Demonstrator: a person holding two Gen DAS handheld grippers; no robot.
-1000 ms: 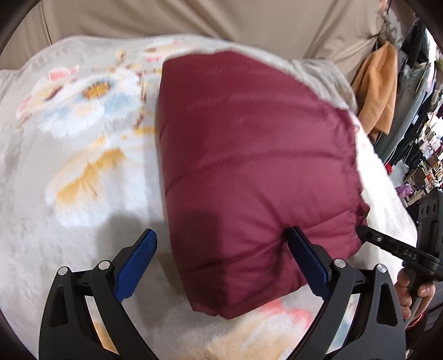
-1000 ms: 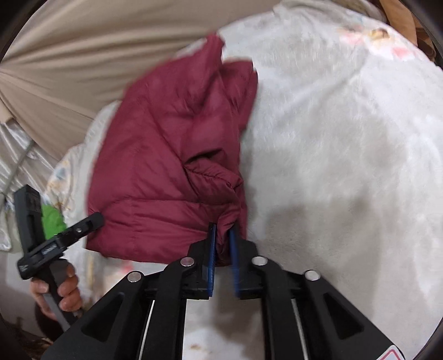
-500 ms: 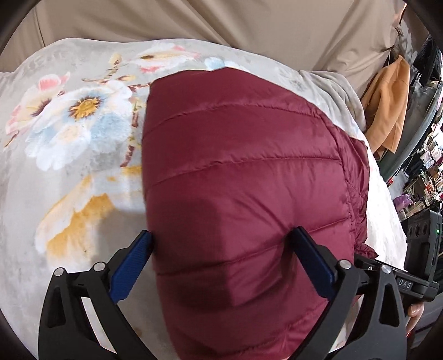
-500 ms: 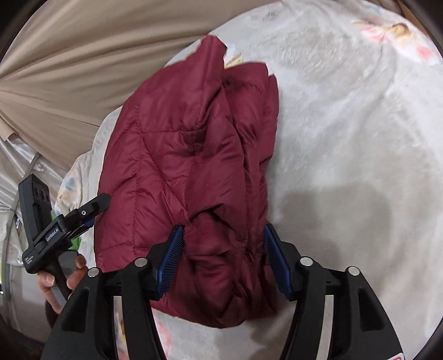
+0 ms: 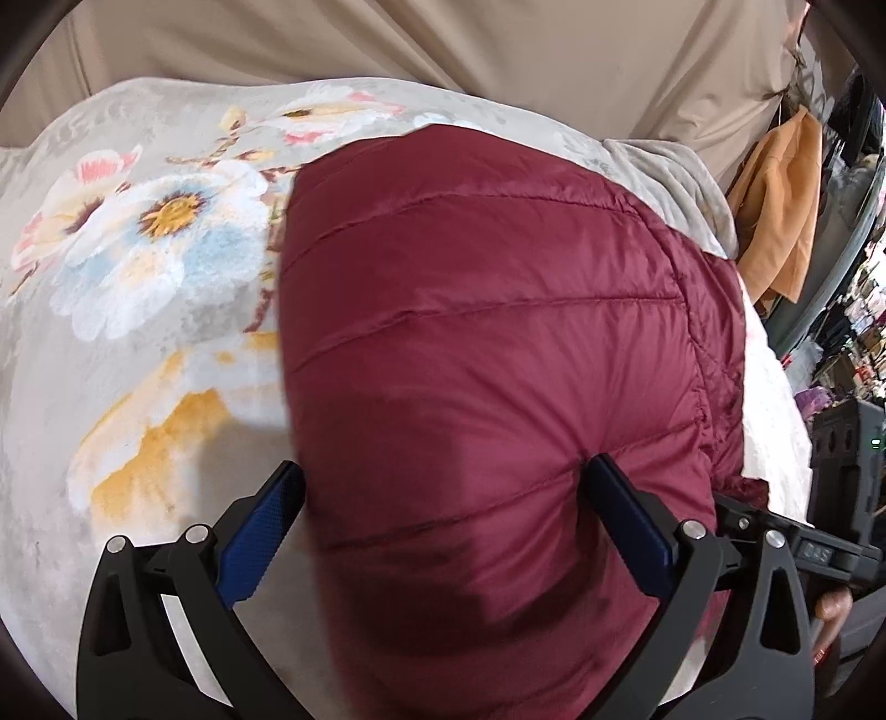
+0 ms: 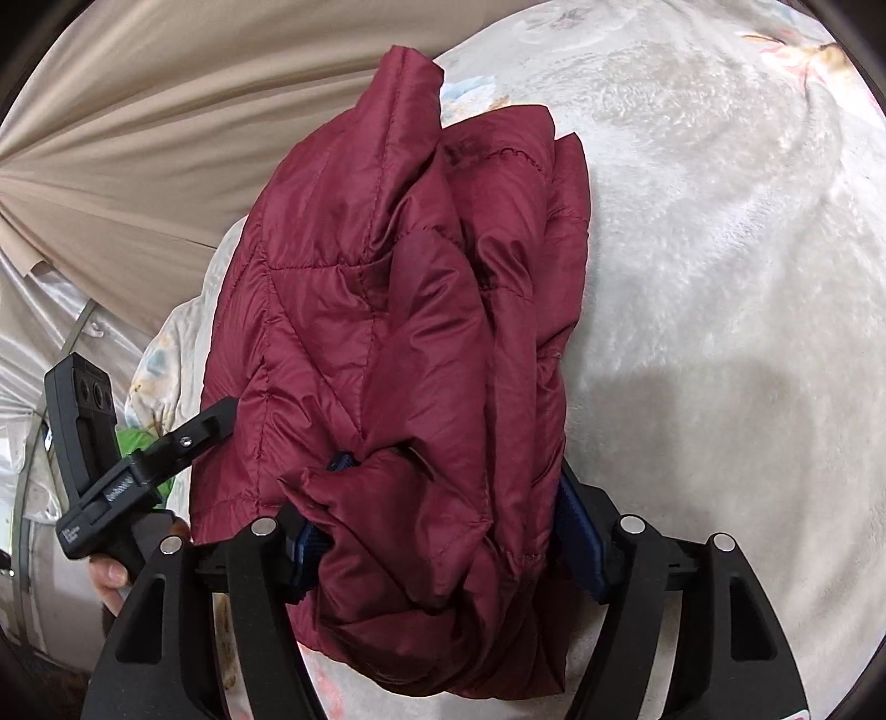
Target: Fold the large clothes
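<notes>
Black claw, blue ribbed pads

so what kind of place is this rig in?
Probably a bedroom or living space: the maroon puffer jacket lies on a plush floral blanket, beige curtains hang behind, and clothes hang at the side.

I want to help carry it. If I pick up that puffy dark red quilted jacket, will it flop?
The puffy dark red quilted jacket would probably flop: its folded layers bunch and sag. The puffed panels suggest it is light for its size. Its shiny fabric may slide on the plush floral blanket.
</notes>
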